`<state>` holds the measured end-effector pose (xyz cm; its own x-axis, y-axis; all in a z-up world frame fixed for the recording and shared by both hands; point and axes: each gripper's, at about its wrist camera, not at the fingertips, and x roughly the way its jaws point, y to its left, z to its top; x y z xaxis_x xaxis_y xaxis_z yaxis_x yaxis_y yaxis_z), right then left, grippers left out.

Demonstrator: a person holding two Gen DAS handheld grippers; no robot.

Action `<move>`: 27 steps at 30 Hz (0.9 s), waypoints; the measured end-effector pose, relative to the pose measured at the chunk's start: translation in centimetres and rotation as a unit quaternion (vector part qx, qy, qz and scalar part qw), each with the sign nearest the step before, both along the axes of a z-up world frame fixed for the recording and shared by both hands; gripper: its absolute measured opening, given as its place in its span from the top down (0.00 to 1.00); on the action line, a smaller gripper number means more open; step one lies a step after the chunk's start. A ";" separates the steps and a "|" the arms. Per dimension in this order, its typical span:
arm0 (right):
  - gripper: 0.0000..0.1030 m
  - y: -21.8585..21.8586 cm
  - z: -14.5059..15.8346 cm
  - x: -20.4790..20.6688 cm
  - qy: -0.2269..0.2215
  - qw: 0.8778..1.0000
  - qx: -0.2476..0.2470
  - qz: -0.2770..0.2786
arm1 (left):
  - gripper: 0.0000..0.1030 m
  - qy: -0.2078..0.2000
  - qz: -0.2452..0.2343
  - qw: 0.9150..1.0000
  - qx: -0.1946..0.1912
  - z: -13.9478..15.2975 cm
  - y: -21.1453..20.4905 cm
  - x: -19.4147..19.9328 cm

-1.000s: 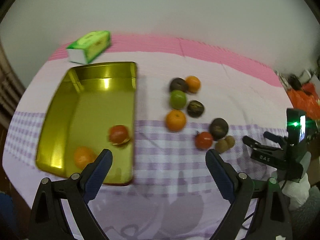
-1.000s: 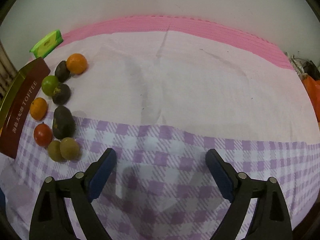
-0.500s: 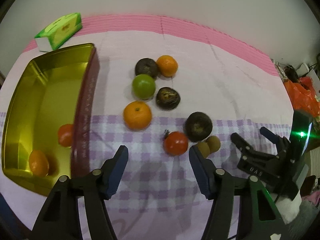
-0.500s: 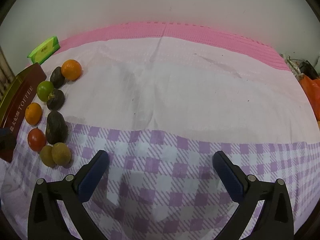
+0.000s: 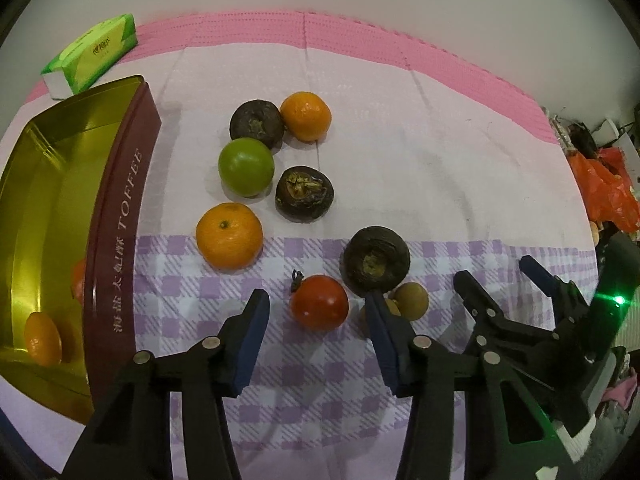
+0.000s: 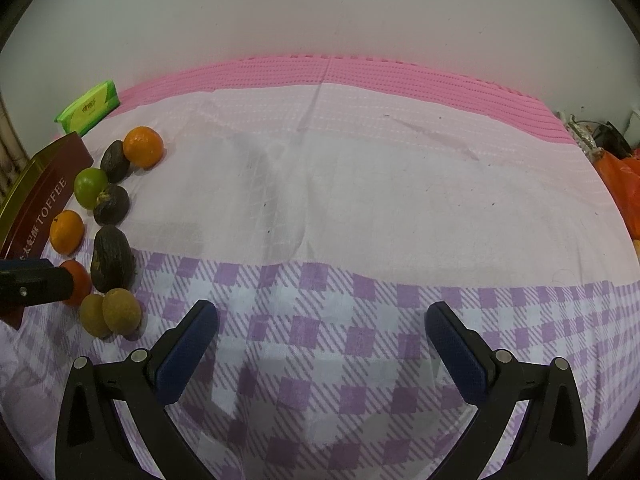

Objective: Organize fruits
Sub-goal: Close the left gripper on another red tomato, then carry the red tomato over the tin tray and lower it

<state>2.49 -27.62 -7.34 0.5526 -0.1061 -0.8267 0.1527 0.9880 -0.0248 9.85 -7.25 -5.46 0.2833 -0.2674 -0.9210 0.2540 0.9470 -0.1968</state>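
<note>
My left gripper (image 5: 316, 316) is open, its jaws on either side of a red tomato (image 5: 319, 302) on the cloth, not touching it. Close by lie an orange (image 5: 229, 236), a green fruit (image 5: 246, 166), three dark fruits (image 5: 377, 259), a second orange (image 5: 305, 116) and two small brown fruits (image 5: 412, 298). A gold toffee tin (image 5: 120, 216) at the left holds an orange (image 5: 42, 338) and a red fruit (image 5: 79, 280). My right gripper (image 6: 320, 332) is open and empty over bare cloth; the fruits (image 6: 112, 258) lie at its far left.
A green tissue pack (image 5: 94, 53) lies behind the tin. The right gripper (image 5: 532, 296) shows at the right of the left wrist view. An orange bag and clutter (image 5: 600, 184) sit beyond the table's right edge. A wall stands behind the table.
My left gripper has moved right from above the tin and down to the tomato, and its jaws have narrowed. The right gripper has drifted slightly and stayed open.
</note>
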 end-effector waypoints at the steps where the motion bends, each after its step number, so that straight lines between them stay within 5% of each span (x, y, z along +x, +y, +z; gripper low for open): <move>1: 0.00 0.0 0.0 -0.1 0.000 1.000 0.000 0.000 | 0.58 0.001 -0.003 1.000 0.002 -0.2 -0.1 0.1; 9: 0.00 -0.2 0.0 0.3 0.000 1.000 0.001 0.000 | 0.73 0.007 -0.011 1.000 0.005 -1.0 -0.5 0.4; 27: 0.00 -0.1 0.0 0.2 0.000 1.000 0.001 0.000 | 0.73 -0.011 -0.022 1.000 0.001 0.1 0.2 -0.7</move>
<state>2.74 -27.76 -7.36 0.5525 -0.1041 -0.8270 0.1529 0.9880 -0.0222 9.12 -7.01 -5.31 0.2915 -0.2774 -0.9155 0.2998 0.9353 -0.1880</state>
